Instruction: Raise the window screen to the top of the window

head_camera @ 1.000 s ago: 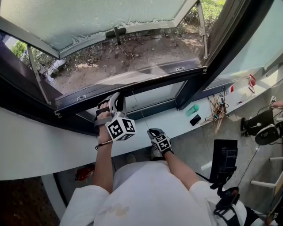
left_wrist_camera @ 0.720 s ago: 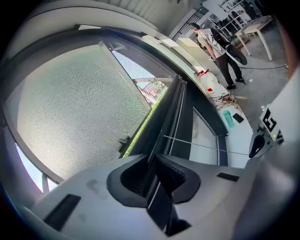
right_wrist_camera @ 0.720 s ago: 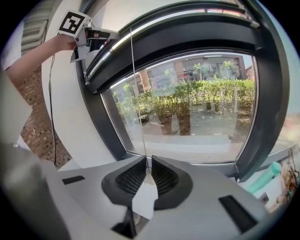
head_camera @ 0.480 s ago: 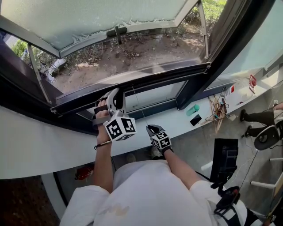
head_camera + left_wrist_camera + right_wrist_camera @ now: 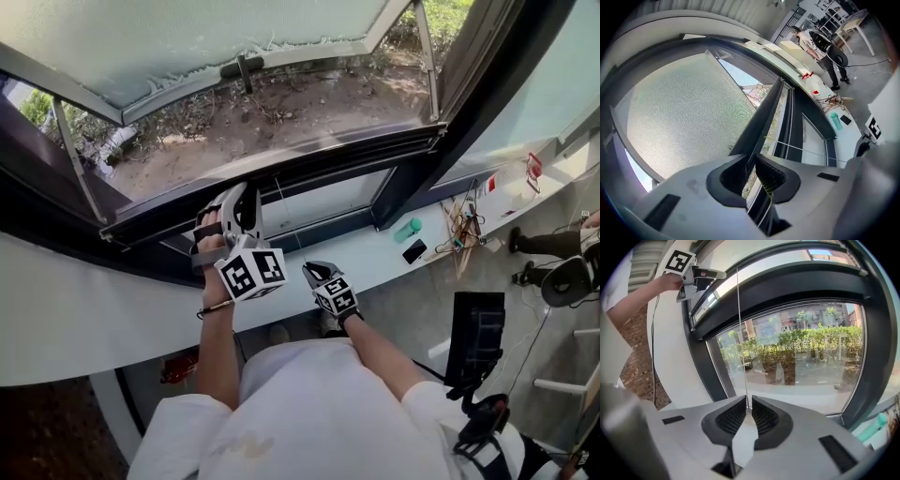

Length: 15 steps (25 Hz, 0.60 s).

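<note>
The window screen point(image 5: 684, 117) is a fine grey mesh, pale and a little see-through, stretched tight inside the dark window frame; in the left gripper view it fills the left side, with its weave plain to see. Along its lower edge runs a straight, dark bottom bar point(image 5: 319, 167). In the head view this bar slants across the opening from lower left to upper right, low in the window and just above a fixed glass pane, so the screen is not yet at the top. Bare ground and plants outside show above the bar, and a frosted window sash point(image 5: 187, 37) stands swung outward beyond it. The left hand-held gripper point(image 5: 244, 195) reaches up to the bar near its left part. In its own view the left hand-held gripper point(image 5: 753, 159) has its jaws drawn narrow, with the ribbed pads clamped on either face of the bottom bar point(image 5: 764, 112). The right hand-held gripper point(image 5: 310, 270) sits lower and to the right, over the white tabletop point(image 5: 84, 309) that curves under the window. Its jaws are almost together, pinching a thin pale cord point(image 5: 740, 333) that rises straight from the right hand-held gripper point(image 5: 746, 405) towards the bar overhead. The same cord point(image 5: 287, 220) shows in the head view as a faint line between the two grippers. Further right on the tabletop lie a teal bottle point(image 5: 407, 230) and a dark phone point(image 5: 413, 251), well apart from both grippers
</note>
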{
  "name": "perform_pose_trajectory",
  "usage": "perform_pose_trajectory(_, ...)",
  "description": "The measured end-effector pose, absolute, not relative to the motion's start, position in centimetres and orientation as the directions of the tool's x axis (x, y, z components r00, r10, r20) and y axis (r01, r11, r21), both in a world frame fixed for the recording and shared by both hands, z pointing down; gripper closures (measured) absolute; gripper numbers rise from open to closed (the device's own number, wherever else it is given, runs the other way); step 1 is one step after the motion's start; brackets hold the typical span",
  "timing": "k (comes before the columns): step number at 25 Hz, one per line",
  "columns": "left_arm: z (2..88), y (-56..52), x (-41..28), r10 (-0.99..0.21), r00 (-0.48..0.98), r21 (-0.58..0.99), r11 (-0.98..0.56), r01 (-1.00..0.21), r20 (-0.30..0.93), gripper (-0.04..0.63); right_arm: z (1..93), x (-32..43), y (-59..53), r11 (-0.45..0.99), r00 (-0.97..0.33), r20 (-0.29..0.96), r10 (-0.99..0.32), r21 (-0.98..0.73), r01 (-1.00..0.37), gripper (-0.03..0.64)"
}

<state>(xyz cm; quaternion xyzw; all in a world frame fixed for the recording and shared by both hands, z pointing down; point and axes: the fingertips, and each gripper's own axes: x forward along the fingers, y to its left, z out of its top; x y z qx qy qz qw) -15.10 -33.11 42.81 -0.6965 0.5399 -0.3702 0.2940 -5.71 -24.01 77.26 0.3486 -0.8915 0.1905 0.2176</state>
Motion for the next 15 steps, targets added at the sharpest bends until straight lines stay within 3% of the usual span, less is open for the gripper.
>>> perform_pose_trajectory(15,41.5,-32.9,-14.8,-0.979,0.137,-0.785,-0.201,-0.586,0.148,0.554,76.6,-6.6,-24.6,0.675,-0.663,0.525,-0.534,-0.207,-0.708,0.584)
